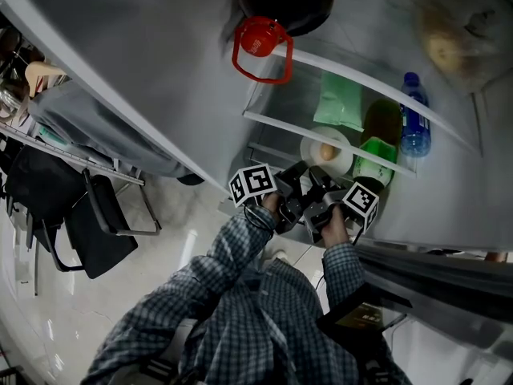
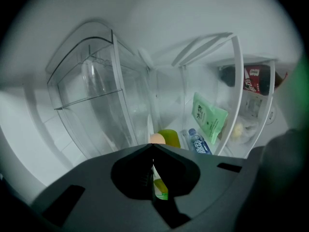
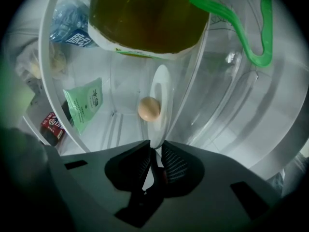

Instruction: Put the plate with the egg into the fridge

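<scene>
While it sits on the fridge shelf (image 1: 288, 130), the plate (image 3: 161, 83) looks stiff, slick and breakable, best taken by its rim and kept flat. The right claw (image 3: 157, 151), reaching in nearly level, stands spread about that rim. The left claw (image 2: 153, 148) alongside is pressed together. The loose egg (image 3: 148, 108) could roll.

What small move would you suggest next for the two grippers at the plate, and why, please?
Probably open the left gripper. Its jaws are closed on the rim of the plate, while the right gripper has its jaws apart around that rim. The plate, with the egg on it, is already inside the fridge beside the green-lidded jug, so it seems ready to be released.
</scene>
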`<state>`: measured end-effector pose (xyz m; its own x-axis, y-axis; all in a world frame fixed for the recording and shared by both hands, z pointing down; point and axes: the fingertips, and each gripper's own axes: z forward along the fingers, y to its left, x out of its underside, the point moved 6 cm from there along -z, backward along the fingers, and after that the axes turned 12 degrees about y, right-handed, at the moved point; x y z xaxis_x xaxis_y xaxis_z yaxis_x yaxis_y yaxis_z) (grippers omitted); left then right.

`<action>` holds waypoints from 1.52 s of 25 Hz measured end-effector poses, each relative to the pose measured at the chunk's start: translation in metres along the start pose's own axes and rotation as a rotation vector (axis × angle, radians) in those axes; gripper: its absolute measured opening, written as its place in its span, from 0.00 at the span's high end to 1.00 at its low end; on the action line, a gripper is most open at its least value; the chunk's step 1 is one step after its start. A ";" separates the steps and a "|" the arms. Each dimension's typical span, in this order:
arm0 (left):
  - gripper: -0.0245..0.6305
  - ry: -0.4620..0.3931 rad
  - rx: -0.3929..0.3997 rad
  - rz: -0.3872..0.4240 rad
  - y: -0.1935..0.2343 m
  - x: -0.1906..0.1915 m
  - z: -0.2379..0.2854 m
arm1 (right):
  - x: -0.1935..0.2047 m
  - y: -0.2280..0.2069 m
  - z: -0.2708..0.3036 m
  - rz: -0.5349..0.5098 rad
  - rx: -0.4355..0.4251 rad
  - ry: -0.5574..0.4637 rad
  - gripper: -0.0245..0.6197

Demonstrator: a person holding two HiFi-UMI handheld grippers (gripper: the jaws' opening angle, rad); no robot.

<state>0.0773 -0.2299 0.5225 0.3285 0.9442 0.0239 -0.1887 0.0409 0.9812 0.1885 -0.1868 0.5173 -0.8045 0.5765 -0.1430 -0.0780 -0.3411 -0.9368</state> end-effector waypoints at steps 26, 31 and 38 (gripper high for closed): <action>0.95 -0.008 0.005 0.010 -0.001 -0.004 -0.006 | 0.014 -0.004 0.003 -0.058 -0.005 0.116 0.80; 0.95 -0.009 0.008 0.009 -0.001 -0.005 -0.005 | 0.018 -0.008 -0.002 -0.063 0.006 0.123 0.80; 0.95 -0.014 0.019 0.008 -0.001 -0.006 -0.004 | 0.018 -0.018 -0.026 -0.135 0.004 0.064 0.87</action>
<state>0.0723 -0.2340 0.5207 0.3396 0.9399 0.0340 -0.1740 0.0273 0.9844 0.1912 -0.1510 0.5227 -0.7475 0.6633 -0.0361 -0.1854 -0.2605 -0.9475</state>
